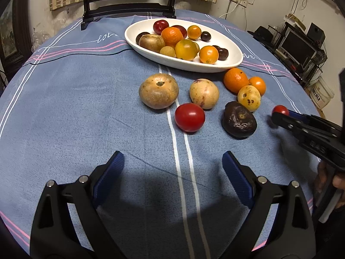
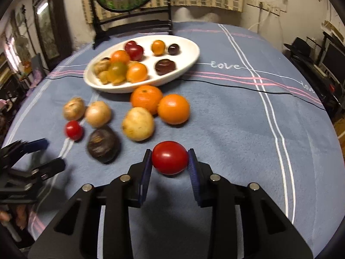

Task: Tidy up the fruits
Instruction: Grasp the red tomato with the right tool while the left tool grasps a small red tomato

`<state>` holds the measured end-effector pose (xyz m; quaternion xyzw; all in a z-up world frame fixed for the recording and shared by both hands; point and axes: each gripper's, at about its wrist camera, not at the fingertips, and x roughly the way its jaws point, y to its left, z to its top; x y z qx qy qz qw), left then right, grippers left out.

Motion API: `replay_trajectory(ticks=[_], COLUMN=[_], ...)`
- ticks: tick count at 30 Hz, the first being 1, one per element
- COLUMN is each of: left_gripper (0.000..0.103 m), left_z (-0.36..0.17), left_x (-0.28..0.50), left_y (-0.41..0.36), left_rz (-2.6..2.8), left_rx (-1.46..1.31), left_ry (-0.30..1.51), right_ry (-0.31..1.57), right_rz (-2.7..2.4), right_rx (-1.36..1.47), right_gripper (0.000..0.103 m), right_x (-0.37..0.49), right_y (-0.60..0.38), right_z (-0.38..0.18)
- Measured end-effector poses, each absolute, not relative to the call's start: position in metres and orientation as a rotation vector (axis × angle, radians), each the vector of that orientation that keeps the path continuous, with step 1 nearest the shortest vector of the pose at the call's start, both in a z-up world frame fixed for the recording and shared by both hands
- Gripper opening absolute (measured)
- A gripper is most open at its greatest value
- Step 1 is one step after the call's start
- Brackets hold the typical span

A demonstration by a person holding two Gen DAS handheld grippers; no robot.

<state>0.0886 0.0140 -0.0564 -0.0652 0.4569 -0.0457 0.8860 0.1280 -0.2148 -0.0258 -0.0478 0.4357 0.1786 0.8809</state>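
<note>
A white oval dish (image 1: pixel 235 61) (image 2: pixel 192 61) at the back of the table holds several fruits. Loose fruits lie in front of it: two oranges (image 2: pixel 173 109), yellow-brown fruits (image 1: pixel 158 90), a dark wrinkled fruit (image 1: pixel 239 119) (image 2: pixel 103 144) and a red tomato (image 1: pixel 189 117) (image 2: pixel 74 130). My right gripper (image 2: pixel 170 161) (image 1: pixel 277 114) is shut on a second red tomato (image 2: pixel 170 157) (image 1: pixel 280 109), just above the cloth. My left gripper (image 1: pixel 173 168) (image 2: pixel 48 153) is open and empty, in front of the loose tomato.
The round table has a blue striped cloth (image 1: pixel 86 108). A black stand with a round screen (image 2: pixel 129 6) sits at the table's far edge behind the dish. Shelves with electronics (image 1: pixel 301 47) stand beyond the table on the right.
</note>
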Motion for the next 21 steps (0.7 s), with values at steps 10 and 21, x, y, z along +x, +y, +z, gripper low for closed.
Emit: replay_trajectory(ticks=[10, 21], left_gripper=[0.093, 0.073], left_z=[-0.054, -0.057], left_x=[0.114, 0.14], left_y=[0.002, -0.002], left_rz=[-0.067, 0.024], left_rx=[-0.075, -0.04], left_ry=[0.964, 0.981], right_ry=[0.897, 0.898], right_rz=[0.435, 0.463], right_rx=[-0.059, -0.048], right_gripper=[0.034, 0.034], right_x=[0.105, 0.102], right_y=[-0.228, -0.23], right_z=[-0.023, -0.025])
